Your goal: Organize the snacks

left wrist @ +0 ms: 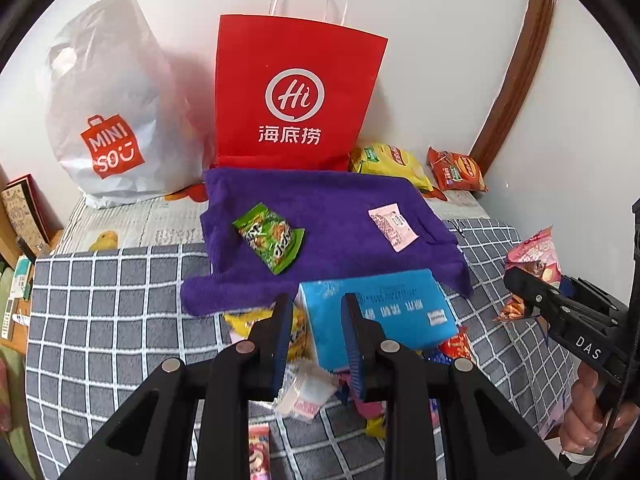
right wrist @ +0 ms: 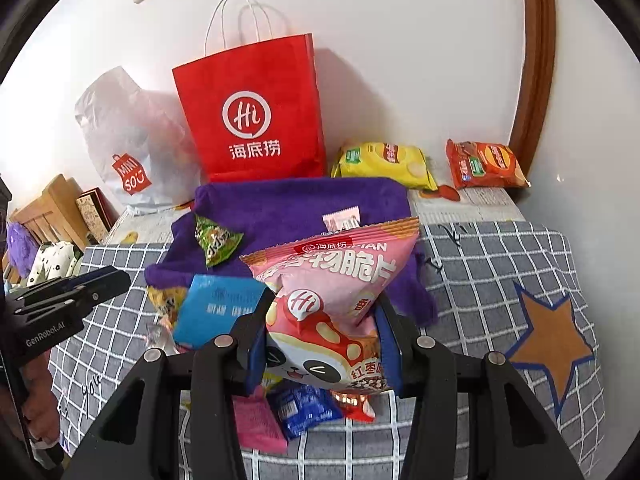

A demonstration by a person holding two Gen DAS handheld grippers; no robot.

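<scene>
Right gripper [right wrist: 322, 344]: its fingers are closing on the pink snack bag [right wrist: 332, 292], pinching the lower part from both sides and holding it up clear of the checked cover [right wrist: 500, 264].
Left gripper [left wrist: 318, 344]: its fingers are standing parted with nothing between them, hovering over the near end of the blue pack [left wrist: 384, 312].
Blue pack: lying flat at the near edge of the purple towel [left wrist: 320, 208], overlapping a yellow packet [left wrist: 298, 336].
Purple towel: spreading across the checked cover in front of the red paper bag [left wrist: 296, 96].
Green snack packet [left wrist: 270, 238]: resting on the left part of the towel.
Small pink sachet [left wrist: 392, 228]: resting on the right part of the towel, well apart from the green one.
Red paper bag: standing upright against the wall, with a white Miniso bag [left wrist: 112, 120] beside it.
Yellow chip bag [right wrist: 384, 162] and orange chip bag [right wrist: 486, 164]: lying near the wall, right of the red bag.
Loose pile: a blue wrapper [right wrist: 304, 408] and a pink packet [right wrist: 258, 424] are lying under the held bag.
</scene>
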